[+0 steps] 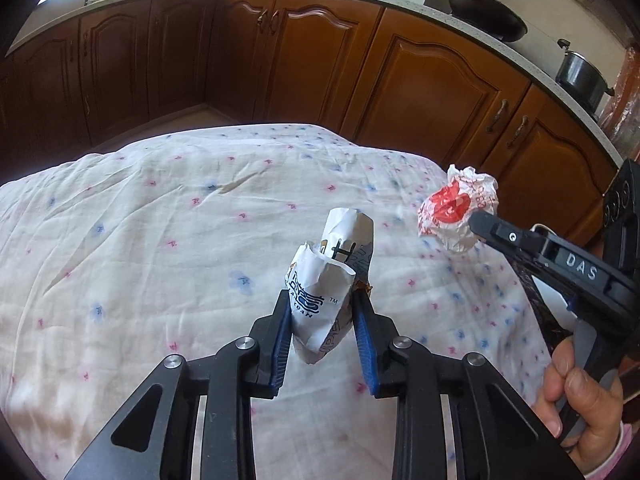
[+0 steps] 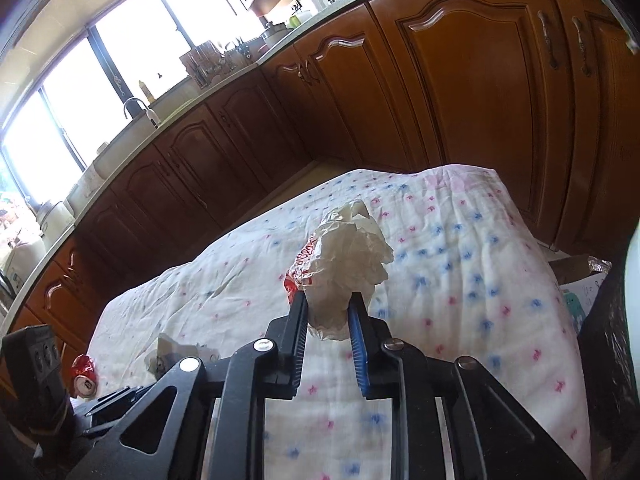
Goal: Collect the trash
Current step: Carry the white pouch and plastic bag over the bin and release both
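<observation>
My left gripper [image 1: 322,300] is shut on a white paper wrapper with dark blue print [image 1: 324,280] and holds it upright above the table. My right gripper [image 2: 328,300] is shut on a crumpled white and red paper wrapper [image 2: 346,260], also held above the table. In the left wrist view the right gripper [image 1: 478,222] comes in from the right with that crumpled wrapper [image 1: 456,208] at its tip. In the right wrist view the left gripper shows at the lower left with its wrapper [image 2: 168,352] partly hidden.
The table is covered with a white cloth with pink and blue flowers [image 1: 200,220]. A crushed red can [image 2: 84,376] lies at the table's left edge. Wooden kitchen cabinets [image 1: 320,60] stand behind. A cardboard box [image 2: 580,276] sits right of the table.
</observation>
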The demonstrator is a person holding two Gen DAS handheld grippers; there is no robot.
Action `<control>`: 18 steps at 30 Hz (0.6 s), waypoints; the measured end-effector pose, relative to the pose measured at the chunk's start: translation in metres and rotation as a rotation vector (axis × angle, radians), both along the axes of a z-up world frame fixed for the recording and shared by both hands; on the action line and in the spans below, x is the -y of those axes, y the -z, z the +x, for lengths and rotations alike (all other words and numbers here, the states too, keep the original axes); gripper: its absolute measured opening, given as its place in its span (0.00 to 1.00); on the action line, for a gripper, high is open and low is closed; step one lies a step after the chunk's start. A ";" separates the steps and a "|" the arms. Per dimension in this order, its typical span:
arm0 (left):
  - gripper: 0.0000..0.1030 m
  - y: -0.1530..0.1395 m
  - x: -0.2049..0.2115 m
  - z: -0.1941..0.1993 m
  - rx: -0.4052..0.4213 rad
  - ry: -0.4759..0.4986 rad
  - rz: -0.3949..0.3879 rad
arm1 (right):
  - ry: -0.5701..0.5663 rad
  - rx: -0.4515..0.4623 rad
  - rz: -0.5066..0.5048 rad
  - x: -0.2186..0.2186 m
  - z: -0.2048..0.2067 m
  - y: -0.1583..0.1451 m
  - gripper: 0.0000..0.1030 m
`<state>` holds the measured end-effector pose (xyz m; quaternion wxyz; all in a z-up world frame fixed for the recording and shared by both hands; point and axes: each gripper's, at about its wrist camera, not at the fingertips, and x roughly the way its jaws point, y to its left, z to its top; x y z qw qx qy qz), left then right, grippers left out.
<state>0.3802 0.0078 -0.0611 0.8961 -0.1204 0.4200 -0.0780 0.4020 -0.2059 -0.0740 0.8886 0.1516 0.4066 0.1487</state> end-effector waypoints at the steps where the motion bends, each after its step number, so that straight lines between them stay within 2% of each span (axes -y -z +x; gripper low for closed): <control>1: 0.27 -0.003 0.004 -0.004 0.003 0.012 -0.008 | 0.001 0.002 0.004 0.003 -0.008 -0.003 0.20; 11: 0.27 -0.022 0.053 -0.040 0.005 0.135 -0.010 | 0.065 0.049 0.013 0.037 -0.104 -0.018 0.20; 18: 0.27 -0.032 0.084 -0.061 0.010 0.201 0.009 | 0.125 0.052 0.024 0.064 -0.144 -0.023 0.20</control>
